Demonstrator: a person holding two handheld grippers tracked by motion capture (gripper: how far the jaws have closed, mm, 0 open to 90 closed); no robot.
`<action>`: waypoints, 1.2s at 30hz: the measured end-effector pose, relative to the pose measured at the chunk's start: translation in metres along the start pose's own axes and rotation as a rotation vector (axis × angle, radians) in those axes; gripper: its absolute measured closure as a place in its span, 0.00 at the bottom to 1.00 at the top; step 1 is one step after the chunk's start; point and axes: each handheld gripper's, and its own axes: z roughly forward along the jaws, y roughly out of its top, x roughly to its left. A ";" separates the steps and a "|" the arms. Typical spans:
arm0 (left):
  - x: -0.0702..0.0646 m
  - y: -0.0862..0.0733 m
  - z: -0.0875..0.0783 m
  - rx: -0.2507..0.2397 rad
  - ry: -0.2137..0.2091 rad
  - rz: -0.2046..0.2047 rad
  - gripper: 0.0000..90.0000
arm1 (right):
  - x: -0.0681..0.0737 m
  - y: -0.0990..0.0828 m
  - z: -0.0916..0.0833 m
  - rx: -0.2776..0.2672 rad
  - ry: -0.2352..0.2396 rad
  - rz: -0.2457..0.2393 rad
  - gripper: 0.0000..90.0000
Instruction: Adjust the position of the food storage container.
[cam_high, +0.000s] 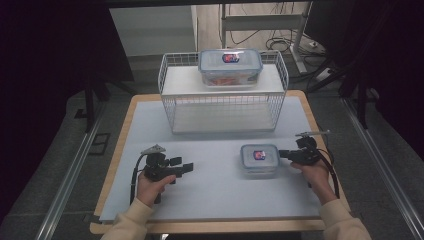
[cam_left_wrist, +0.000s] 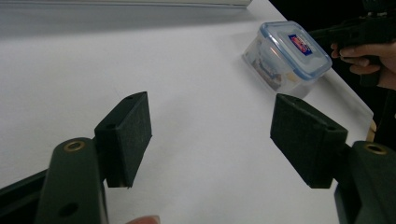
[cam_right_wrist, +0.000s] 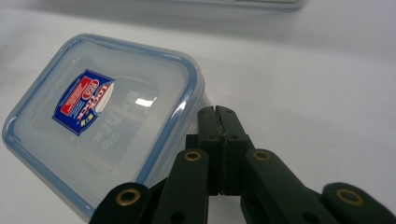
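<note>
We see a small, square clear-plastic container (cam_high: 259, 159) with a blue-rimmed lid at four o'clock on the smooth white table (cam_high: 210, 190). Our right gripper (cam_right_wrist: 218, 122), jaws pressed together, touches its three-o'clock edge. Our left gripper (cam_left_wrist: 210, 135) gapes wide at eight o'clock.

From my seat, the broad white table (cam_high: 210, 190) between my two grippers lies bare, so either could sweep across it. The small container (cam_high: 259, 159) blocks my right gripper (cam_right_wrist: 218, 114), whose jaws are pressed together just beside its rim. My left gripper (cam_left_wrist: 210, 135), jaws spread wide, has clear room ahead. Farther back, the wire rack (cam_high: 223, 95) walls off the table's far side, with a large container (cam_high: 230, 66) on top.
</note>
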 end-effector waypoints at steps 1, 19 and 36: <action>0.000 0.000 0.000 0.000 -0.001 0.000 0.32 | 0.003 0.000 0.002 0.003 0.007 -0.005 0.99; 0.002 -0.001 0.001 0.002 0.006 -0.005 0.32 | 0.059 0.000 0.037 0.049 0.107 -0.089 0.99; 0.003 -0.001 -0.001 -0.005 0.009 -0.015 0.32 | 0.069 -0.002 0.032 0.022 0.120 -0.126 0.99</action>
